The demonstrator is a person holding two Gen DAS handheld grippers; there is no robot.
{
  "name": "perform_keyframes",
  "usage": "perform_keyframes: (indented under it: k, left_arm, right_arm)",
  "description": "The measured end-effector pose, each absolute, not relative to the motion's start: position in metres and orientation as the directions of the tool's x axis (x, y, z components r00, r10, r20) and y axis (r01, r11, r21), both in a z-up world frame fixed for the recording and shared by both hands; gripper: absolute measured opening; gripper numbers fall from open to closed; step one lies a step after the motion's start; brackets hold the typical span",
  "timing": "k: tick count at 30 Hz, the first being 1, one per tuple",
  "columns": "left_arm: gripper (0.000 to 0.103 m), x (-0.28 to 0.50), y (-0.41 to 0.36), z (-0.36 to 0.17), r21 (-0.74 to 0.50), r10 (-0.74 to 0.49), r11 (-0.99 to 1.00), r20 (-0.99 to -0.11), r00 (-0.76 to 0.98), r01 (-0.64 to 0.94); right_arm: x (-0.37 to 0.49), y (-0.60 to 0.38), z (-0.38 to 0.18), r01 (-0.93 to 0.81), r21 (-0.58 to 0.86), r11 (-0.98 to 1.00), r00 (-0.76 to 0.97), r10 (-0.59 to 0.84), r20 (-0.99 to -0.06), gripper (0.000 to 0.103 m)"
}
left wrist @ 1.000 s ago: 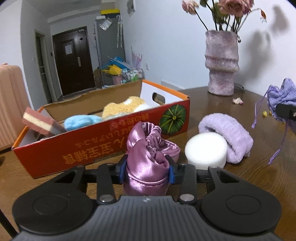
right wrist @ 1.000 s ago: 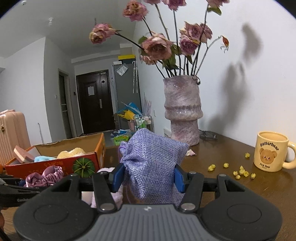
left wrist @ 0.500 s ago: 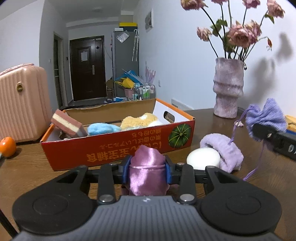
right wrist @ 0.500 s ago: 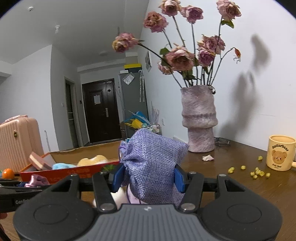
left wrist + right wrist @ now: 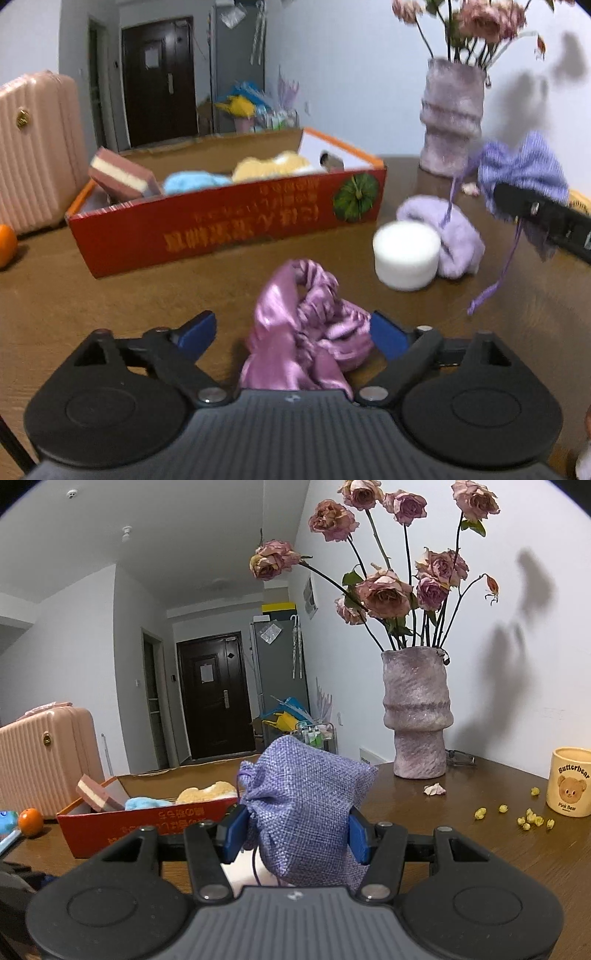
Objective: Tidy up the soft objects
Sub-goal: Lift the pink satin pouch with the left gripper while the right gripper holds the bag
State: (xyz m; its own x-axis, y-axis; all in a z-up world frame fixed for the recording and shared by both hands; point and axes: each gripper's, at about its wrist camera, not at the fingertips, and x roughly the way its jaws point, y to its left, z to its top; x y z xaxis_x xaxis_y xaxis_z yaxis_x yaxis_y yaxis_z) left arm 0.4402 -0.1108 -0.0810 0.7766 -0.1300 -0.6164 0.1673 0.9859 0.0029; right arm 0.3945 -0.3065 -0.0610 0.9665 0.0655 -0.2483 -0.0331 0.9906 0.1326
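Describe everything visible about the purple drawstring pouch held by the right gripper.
The purple drawstring pouch is a small bag of coarse, loosely woven lavender fabric, burlap-like. Its neck is cinched with a thin purple cord, gathering a ruffle at the left. It looks lightly stuffed and slumps a little. The right gripper is shut on it, blue fingers pressing both sides, holding it above the wooden table. In the left wrist view its cords dangle freely over the tabletop.
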Motion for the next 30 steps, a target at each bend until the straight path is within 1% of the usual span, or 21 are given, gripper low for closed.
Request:
perform_keyframes:
  k: [3,5,6,7,8,9,10,11,12,13,16,20,30]
  left_arm:
    - [0.094,0.442,-0.113,-0.085,0.0,-0.141,0.983,-0.636,0.759,0.183]
    - [0.091,0.442,-0.115,-0.087,0.012,-0.134,0.983,-0.644,0.754,0.185]
    - [0.087,0.443,-0.116,-0.088,0.015,-0.132,0.983,-0.647,0.751,0.185]
    - [0.078,0.443,-0.116,-0.089,0.009,-0.135,0.983,-0.651,0.747,0.185]
    - [0.072,0.444,-0.115,-0.089,-0.004,-0.146,0.982,-0.656,0.741,0.19]
    - [0.062,0.444,-0.114,-0.089,-0.016,-0.158,0.98,-0.661,0.734,0.197]
    - [0.055,0.445,-0.115,-0.09,-0.023,-0.165,0.979,-0.667,0.727,0.202]
    - [0.051,0.445,-0.115,-0.09,-0.018,-0.162,0.979,-0.666,0.728,0.201]
    - [0.045,0.445,-0.115,-0.089,-0.018,-0.162,0.979,-0.663,0.73,0.201]
    - [0.043,0.444,-0.114,-0.088,-0.029,-0.171,0.979,-0.662,0.73,0.203]
    - [0.04,0.443,-0.11,-0.082,-0.041,-0.166,0.982,-0.639,0.751,0.182]
    - [0.04,0.44,-0.105,-0.072,-0.054,-0.16,0.986,-0.599,0.785,0.16]
    - [0.04,0.433,-0.097,-0.045,-0.058,-0.124,0.992,-0.473,0.872,0.109]
  right_arm:
    - [0.394,-0.306,-0.061,-0.042,0.135,0.99,0.965,0.075,-0.251,0.055]
    - [0.394,-0.306,-0.061,-0.045,0.134,0.99,0.964,0.078,-0.254,0.055]
    - [0.394,-0.306,-0.062,-0.046,0.133,0.99,0.964,0.079,-0.255,0.055]
    - [0.394,-0.305,-0.062,-0.047,0.133,0.99,0.963,0.08,-0.256,0.055]
    - [0.395,-0.306,-0.062,-0.047,0.132,0.99,0.963,0.08,-0.258,0.055]
    - [0.395,-0.306,-0.062,-0.048,0.132,0.99,0.962,0.081,-0.259,0.055]
    - [0.395,-0.305,-0.062,-0.048,0.131,0.99,0.962,0.081,-0.261,0.055]
    - [0.396,-0.305,-0.062,-0.049,0.13,0.99,0.961,0.082,-0.264,0.055]
    - [0.396,-0.305,-0.063,-0.049,0.129,0.99,0.96,0.083,-0.266,0.055]
    - [0.397,-0.304,-0.063,-0.05,0.127,0.991,0.96,0.083,-0.268,0.055]
    - [0.397,-0.303,-0.064,-0.052,0.121,0.991,0.959,0.083,-0.27,0.055]
    - [0.397,-0.298,-0.064,-0.057,0.108,0.993,0.961,0.084,-0.264,0.055]
    - [0.394,-0.284,-0.058,-0.084,0.109,0.991,0.975,0.104,-0.196,0.055]
